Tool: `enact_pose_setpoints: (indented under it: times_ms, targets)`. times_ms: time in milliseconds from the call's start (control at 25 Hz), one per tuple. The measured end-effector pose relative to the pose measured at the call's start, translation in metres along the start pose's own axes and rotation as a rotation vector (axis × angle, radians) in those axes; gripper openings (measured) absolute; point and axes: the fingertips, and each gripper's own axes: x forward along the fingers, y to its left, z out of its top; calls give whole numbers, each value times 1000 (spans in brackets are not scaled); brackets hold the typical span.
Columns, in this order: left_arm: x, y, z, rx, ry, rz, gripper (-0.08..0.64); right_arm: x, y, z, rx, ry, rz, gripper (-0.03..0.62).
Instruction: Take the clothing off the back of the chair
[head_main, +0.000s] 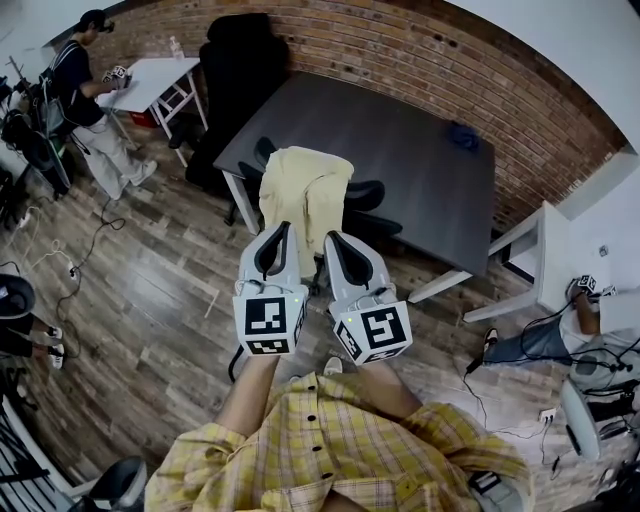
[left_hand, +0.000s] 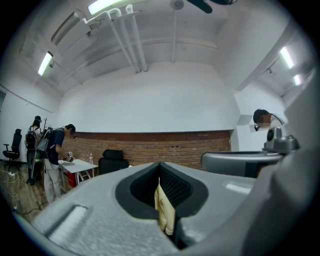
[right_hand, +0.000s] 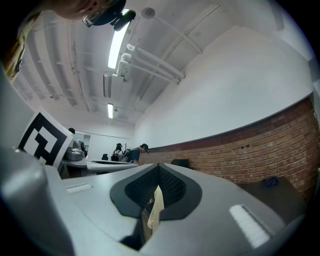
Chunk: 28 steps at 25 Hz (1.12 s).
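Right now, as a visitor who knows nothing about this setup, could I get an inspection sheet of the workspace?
Surface: dark table, mostly bare.
Job's things: pale yellow garment draped over the back of a black chair pushed up to the table.
Clutter: one small blue item near the table's far corner.
Grippers: left gripper and right gripper, side by side, each shut on the garment's near side.
Cables: loose cables across the floor at left, with more at right.
Surroundings: wood floor, brick wall, white table with a person standing at it.
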Motion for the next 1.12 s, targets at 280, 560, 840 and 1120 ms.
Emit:
enact_pose_setpoints:
  times_ms: [280,560,840,1120]
  targets:
    - [18,4,-1,15,35,-8,69,5,-9,-2,10,-6,-6,2]
    - [35,5,-6,4,67,-33,151,7,-16,-5,14,1,-2,2]
    - [55,6,-11,9,103,-65,261,5,-22,-5,15,5,-3,2]
    - [75,11,-14,10,123,-80,319,6,-25,-8,15,7,5,2]
